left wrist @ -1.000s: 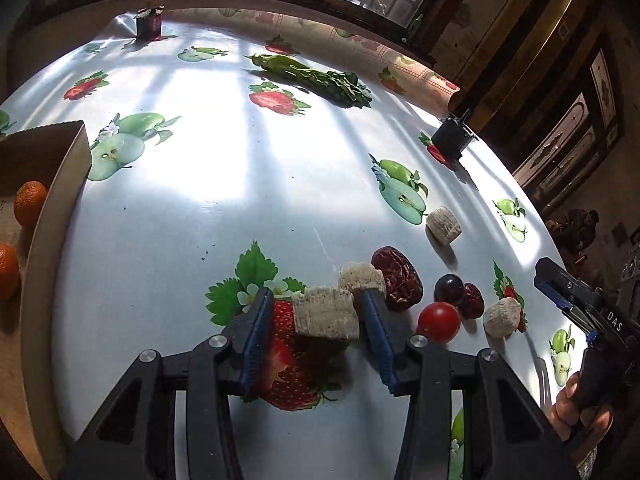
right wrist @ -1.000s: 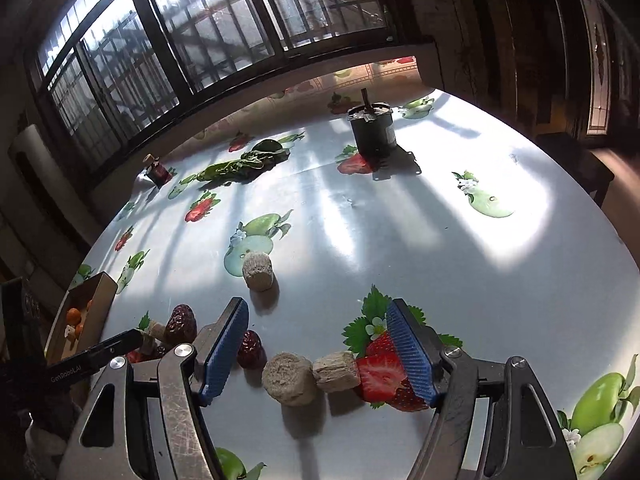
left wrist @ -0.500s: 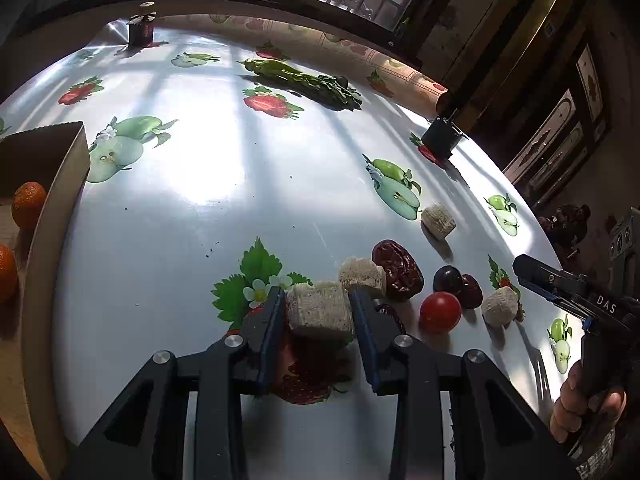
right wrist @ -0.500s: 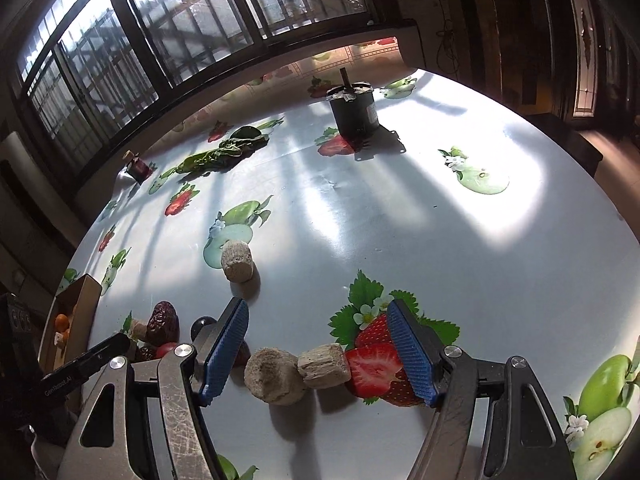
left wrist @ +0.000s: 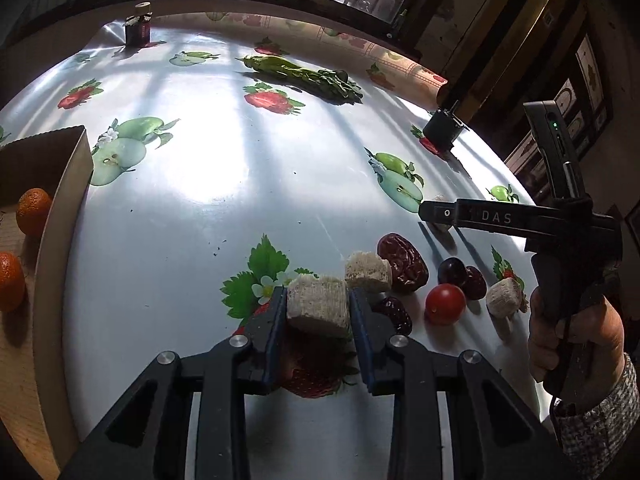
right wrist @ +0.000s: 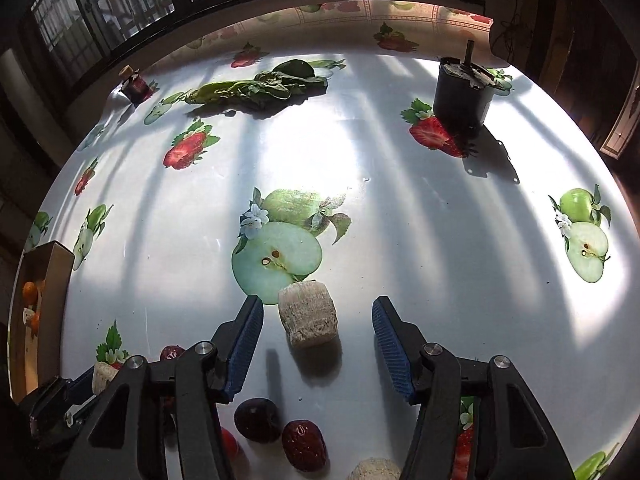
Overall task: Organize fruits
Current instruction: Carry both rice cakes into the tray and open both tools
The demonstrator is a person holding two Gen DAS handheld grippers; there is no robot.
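Left tool [left wrist: 318,312] has just closed and pinches a pale chunk [left wrist: 318,306] by its flat sides, low over the worktop [left wrist: 200,208]; the box [left wrist: 60,216] with oranges [left wrist: 34,212] sits off to its left. Right tool [right wrist: 318,334], narrowing but spread, straddles another chunk [right wrist: 308,314], pads clear on both sides. Beyond lie greens [right wrist: 256,88].

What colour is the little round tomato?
Shiny red, clearest in the left wrist view: tomato.
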